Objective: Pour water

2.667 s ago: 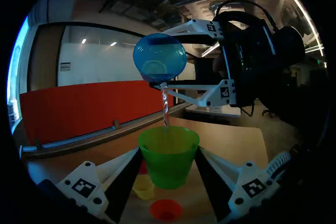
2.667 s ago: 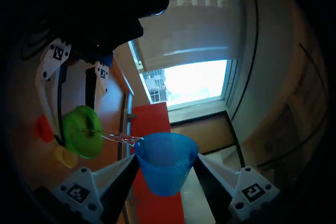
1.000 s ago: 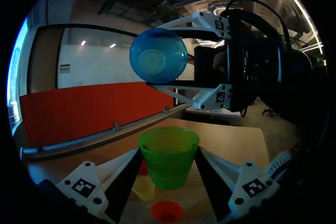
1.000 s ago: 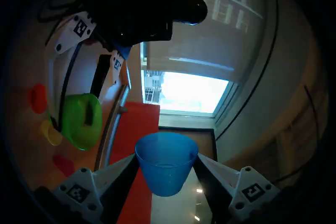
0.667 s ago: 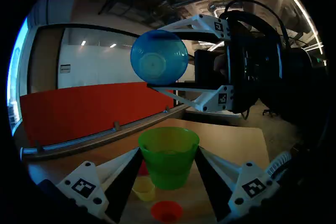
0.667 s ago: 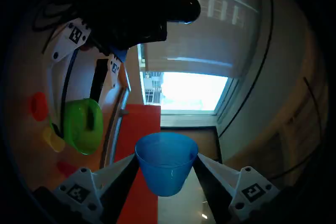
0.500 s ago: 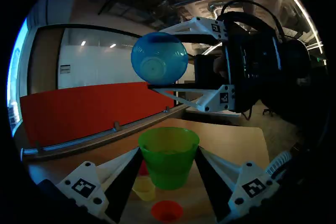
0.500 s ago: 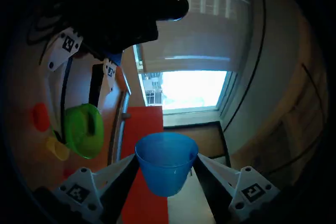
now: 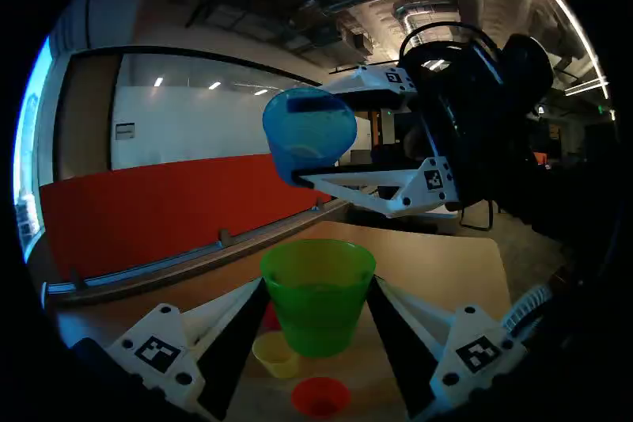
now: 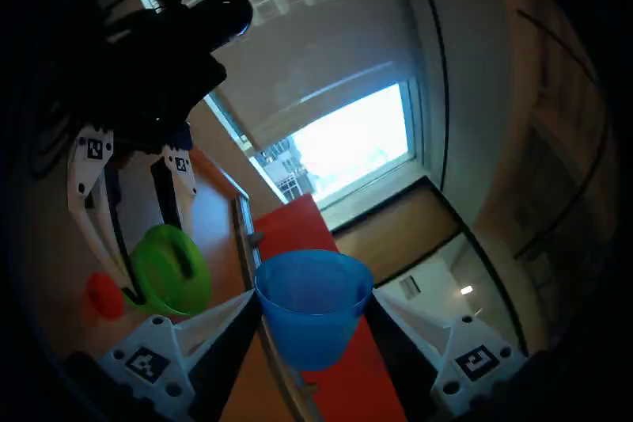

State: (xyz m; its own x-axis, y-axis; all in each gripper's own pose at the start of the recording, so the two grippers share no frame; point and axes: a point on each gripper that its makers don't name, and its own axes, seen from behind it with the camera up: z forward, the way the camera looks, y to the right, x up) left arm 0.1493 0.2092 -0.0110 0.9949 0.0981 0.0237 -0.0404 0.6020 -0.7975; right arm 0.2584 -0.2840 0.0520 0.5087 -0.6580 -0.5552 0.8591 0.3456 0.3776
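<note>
Pressure from the left gripper (image 9: 316, 289) came on both sides of a green cup (image 9: 318, 319), which it clasped upright low in the middle of the left gripper view. Whether the cup's base met the table (image 9: 443, 264) could not be told. Just below it, on the near part of the table and well short of the far edge, stood a small yellow cup (image 9: 274, 353) and a small orange cup (image 9: 320, 397), close together but apart. A red shape behind the gripper's finger was too hidden to name.

Above and beyond the green cup hung the blue cup (image 9: 308, 134), tipped on its side, mouth toward the upper left. The right gripper was clamped on it, one finger over it and one under, with a dark-gloved hand (image 9: 475, 129) behind. A red wall panel (image 9: 158, 208) ran along the table's far edge.

In the right gripper view, the right gripper (image 10: 313, 297) squeezed the blue cup between its two fingers. Farther off to the left, the left gripper carried the green cup, the orange cup just beside it. A bright window (image 10: 356, 141) lay beyond.
</note>
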